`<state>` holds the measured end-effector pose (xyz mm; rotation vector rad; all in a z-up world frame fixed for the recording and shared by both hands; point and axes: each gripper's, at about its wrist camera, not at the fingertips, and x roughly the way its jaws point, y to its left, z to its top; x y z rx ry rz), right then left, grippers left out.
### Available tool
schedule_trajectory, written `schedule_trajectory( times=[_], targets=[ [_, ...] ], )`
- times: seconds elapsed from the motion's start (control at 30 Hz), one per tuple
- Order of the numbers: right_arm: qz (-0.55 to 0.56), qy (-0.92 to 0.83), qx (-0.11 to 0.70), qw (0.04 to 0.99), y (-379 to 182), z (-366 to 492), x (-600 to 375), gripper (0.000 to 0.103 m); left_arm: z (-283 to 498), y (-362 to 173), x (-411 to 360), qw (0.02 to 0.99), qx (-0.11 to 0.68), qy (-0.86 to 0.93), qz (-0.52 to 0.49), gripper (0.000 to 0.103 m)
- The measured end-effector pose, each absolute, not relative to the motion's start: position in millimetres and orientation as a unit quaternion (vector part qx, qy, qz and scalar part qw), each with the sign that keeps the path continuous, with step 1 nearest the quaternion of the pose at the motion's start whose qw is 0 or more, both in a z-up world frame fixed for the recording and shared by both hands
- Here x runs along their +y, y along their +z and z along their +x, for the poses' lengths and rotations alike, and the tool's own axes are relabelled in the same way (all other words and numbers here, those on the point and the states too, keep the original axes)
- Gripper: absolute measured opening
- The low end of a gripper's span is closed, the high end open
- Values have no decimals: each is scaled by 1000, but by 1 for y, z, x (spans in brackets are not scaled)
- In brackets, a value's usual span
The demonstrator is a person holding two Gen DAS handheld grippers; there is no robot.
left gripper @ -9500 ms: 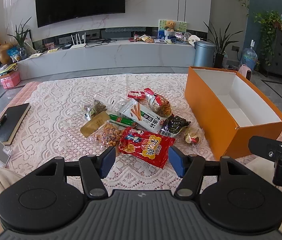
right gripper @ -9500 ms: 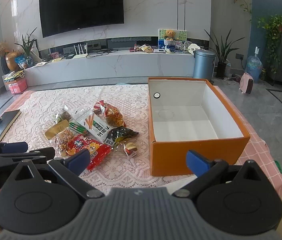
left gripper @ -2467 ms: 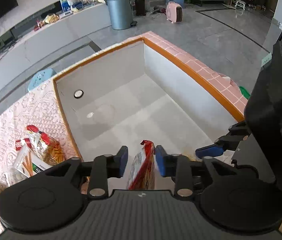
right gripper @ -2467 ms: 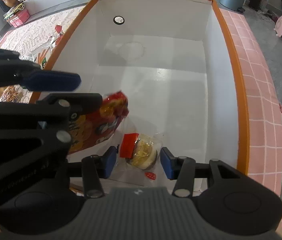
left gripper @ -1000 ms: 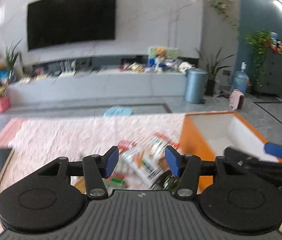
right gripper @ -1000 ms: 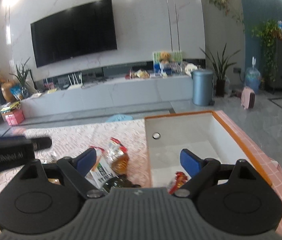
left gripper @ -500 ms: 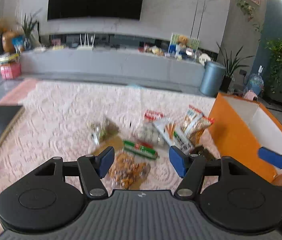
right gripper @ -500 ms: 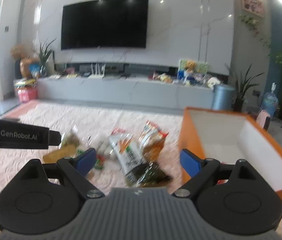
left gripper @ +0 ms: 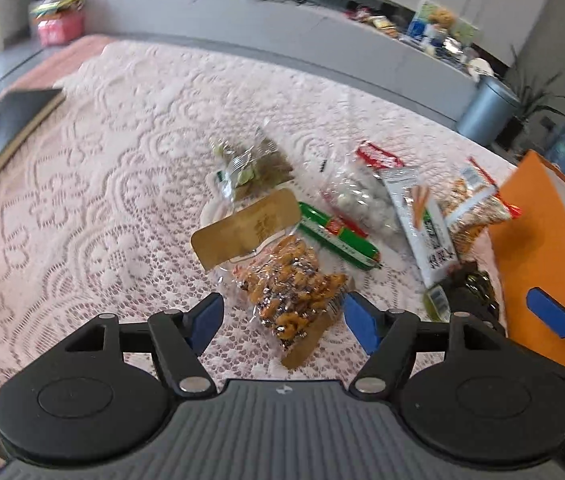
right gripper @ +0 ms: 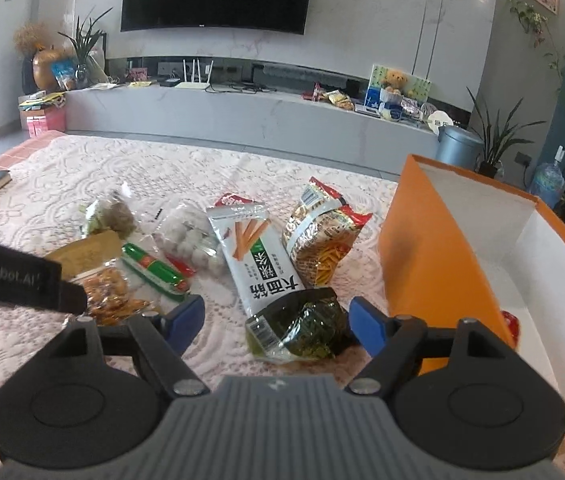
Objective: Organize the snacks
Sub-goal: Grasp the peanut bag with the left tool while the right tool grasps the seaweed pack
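Both grippers spread, empty. Left gripper point(left gripper: 282, 316) straddled the orange-snack bag point(left gripper: 290, 284) at lower centre; right gripper point(right gripper: 276, 318) the dark green packet point(right gripper: 298, 330). Best lowered squarely before closing; orange box point(right gripper: 438, 256) at right.

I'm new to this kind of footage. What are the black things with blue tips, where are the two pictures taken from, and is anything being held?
No robot here: a person holds a two-finger tool in each hand, and each tool carries a fisheye camera looking forward along its fingers. One picture is from the left tool, the other from the right tool. The blue tips are finger pads. Both tools are open and hold nothing. On the lace cloth lies a pile of snacks. The left tool's fingers frame a nut bag; the right tool's frame a dark seaweed pack. Beyond these lie a green sausage, a white stick-snack pack and a noodle bag. On the right stands an orange box, with something red inside, mostly hidden.
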<state>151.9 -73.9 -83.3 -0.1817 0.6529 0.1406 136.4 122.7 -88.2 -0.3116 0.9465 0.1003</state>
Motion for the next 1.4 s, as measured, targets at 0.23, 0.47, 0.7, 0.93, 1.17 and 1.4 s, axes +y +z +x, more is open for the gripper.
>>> schedule_trajectory(
  times=[0.23,0.47,0.7,0.93,1.17,1.4],
  targets=[
    [-94,65,333,936,-104,178,-76,79,147,-113,130,860,481,55,-161,81],
    [-86,63,363,926,-124,189,-79,79,152,-120,125,867,473,51,-147,80],
    [-92,50,380,919,-137,195,-79,89,158,-122,105,884,457,42,-94,78],
    [-62,48,389,918,-143,199,-85,91,162,-124,98,891,443,44,-90,78],
    [-3,54,375,925,-136,198,-96,92,162,-124,118,883,427,53,-187,84],
    [43,54,376,924,-135,201,-101,89,164,-126,126,881,414,75,-217,71]
  ],
)
